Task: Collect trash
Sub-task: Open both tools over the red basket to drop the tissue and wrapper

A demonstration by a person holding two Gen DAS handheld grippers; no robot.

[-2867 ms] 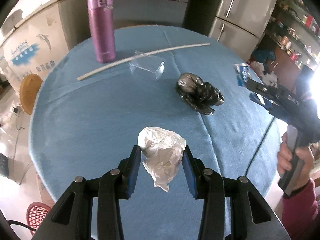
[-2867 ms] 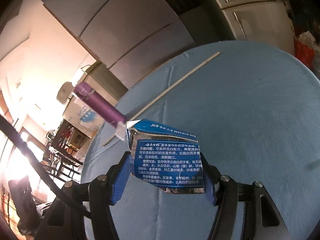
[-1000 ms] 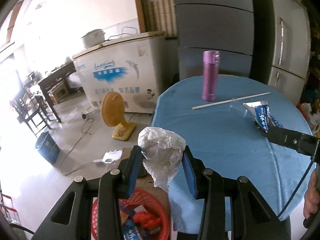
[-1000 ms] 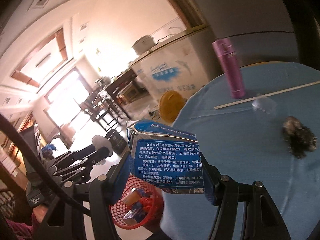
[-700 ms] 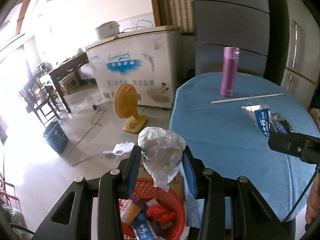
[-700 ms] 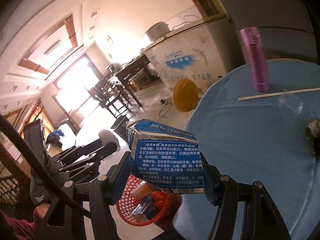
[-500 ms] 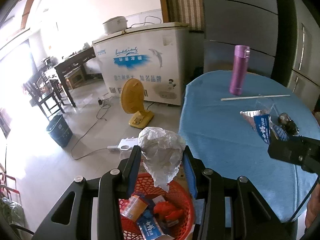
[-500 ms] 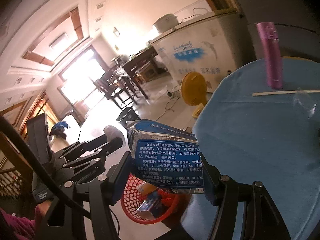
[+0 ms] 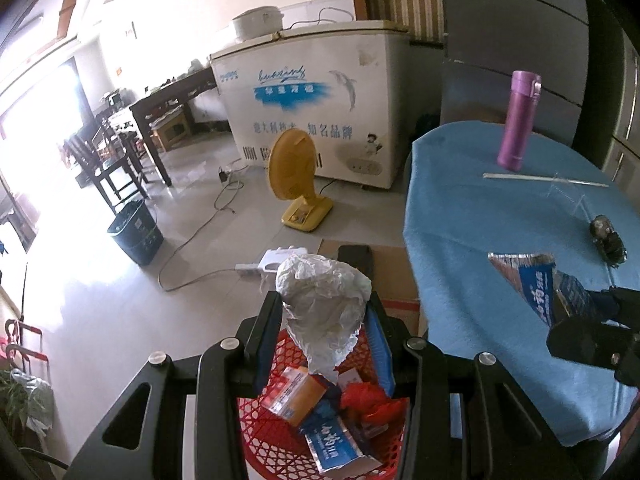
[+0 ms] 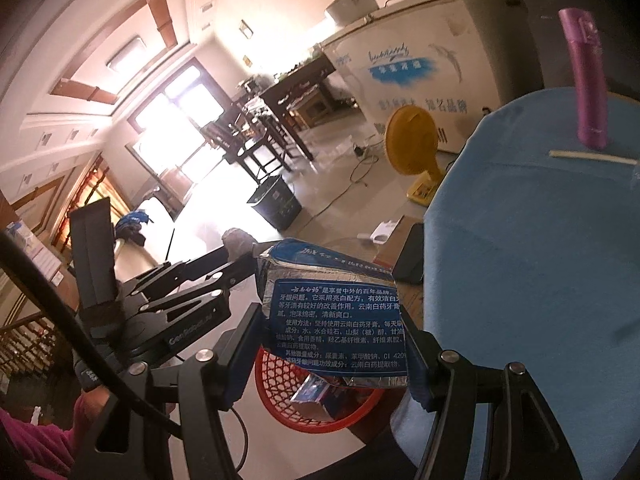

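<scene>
Left gripper [image 9: 325,330] clamps crumpled paper [image 9: 322,304] above red basket [image 9: 280,360] — right gripper [image 10: 332,344] grips blue carton [image 10: 336,324]; table [image 9: 480,200] beside.

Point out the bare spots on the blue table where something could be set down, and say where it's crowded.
The blue table is bare from its near left edge up to the purple bottle and white stick. It is crowded on the right: clear plastic box, black crumpled bag. On the floor, the red basket is filled with wrappers.
</scene>
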